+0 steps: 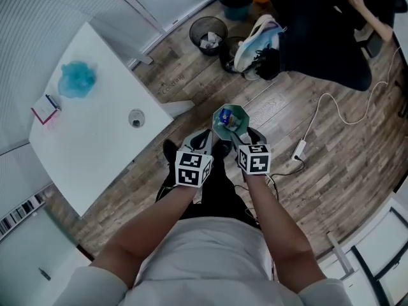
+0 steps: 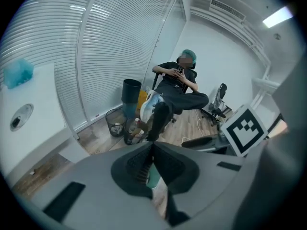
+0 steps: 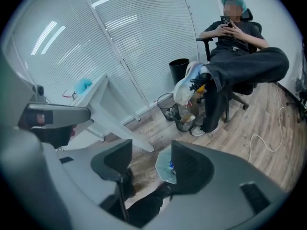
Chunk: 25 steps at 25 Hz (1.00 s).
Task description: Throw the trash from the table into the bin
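Observation:
A small teal eight-sided container (image 1: pixel 230 120) with a blue and white scrap in it hangs over the wooden floor in front of me. My left gripper (image 1: pixel 213 136) is shut on its rim; a teal sliver of the container (image 2: pixel 153 176) shows between the closed jaws of the left gripper (image 2: pixel 152 145). My right gripper (image 1: pixel 246 134) stands open at the container's other side. In the right gripper view the container (image 3: pixel 164 166) lies next to the right jaw, with a wide gap to the other jaw of the right gripper (image 3: pixel 151 153). Two black mesh bins (image 1: pixel 208 33) stand further ahead.
A white table (image 1: pixel 95 132) at the left carries a blue crumpled wad (image 1: pixel 78 78), a pink and white pad (image 1: pixel 44 109) and a small round thing (image 1: pixel 136 118). A person (image 1: pixel 331 30) sits beyond the bins. A white cable with its plug (image 1: pixel 298 149) lies on the floor at the right.

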Tool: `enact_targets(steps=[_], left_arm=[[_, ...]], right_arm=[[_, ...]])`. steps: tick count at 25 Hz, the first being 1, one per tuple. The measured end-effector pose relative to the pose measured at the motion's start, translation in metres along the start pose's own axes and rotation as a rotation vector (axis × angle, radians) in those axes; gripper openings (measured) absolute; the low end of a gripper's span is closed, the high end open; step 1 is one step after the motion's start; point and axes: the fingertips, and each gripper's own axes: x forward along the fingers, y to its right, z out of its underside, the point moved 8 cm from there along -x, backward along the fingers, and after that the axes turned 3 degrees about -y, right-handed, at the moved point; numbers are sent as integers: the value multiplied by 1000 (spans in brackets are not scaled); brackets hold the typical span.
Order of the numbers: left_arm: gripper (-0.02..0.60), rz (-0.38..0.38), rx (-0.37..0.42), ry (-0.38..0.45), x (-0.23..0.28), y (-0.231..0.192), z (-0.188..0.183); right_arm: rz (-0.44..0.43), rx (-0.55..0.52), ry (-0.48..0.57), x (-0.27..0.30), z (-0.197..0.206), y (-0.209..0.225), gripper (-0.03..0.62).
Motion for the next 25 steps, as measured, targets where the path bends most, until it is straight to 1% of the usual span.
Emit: enact_targets(steps=[6, 7, 9, 13, 17, 19, 22, 25], left_arm=[[5, -10, 7, 55, -24, 4, -25], [5, -10, 11, 66, -29, 6, -30], [5, -12, 16, 90, -39, 10, -40], [5, -32, 7, 150, -54, 12, -66], [5, -43, 1, 218, -71, 16, -95], [5, -44, 4, 255, -77, 16, -115], [5, -52, 20, 319, -89, 14, -144], [5, -70, 35, 371, -110, 10, -160]], right_arm=[[-47, -64, 79, -35, -36, -25, 258], [-53, -84, 96, -42, -42, -31, 236], [-56, -127, 135, -57, -55, -45, 173], [-54, -181, 214, -81, -83, -68, 119], [-58, -231, 300, -104, -114, -88, 40], [-63, -257, 344, -113, -135, -95, 6], [-80, -307, 411, -126, -169, -107, 5], [-96, -349, 457, -141, -188, -129, 6]])
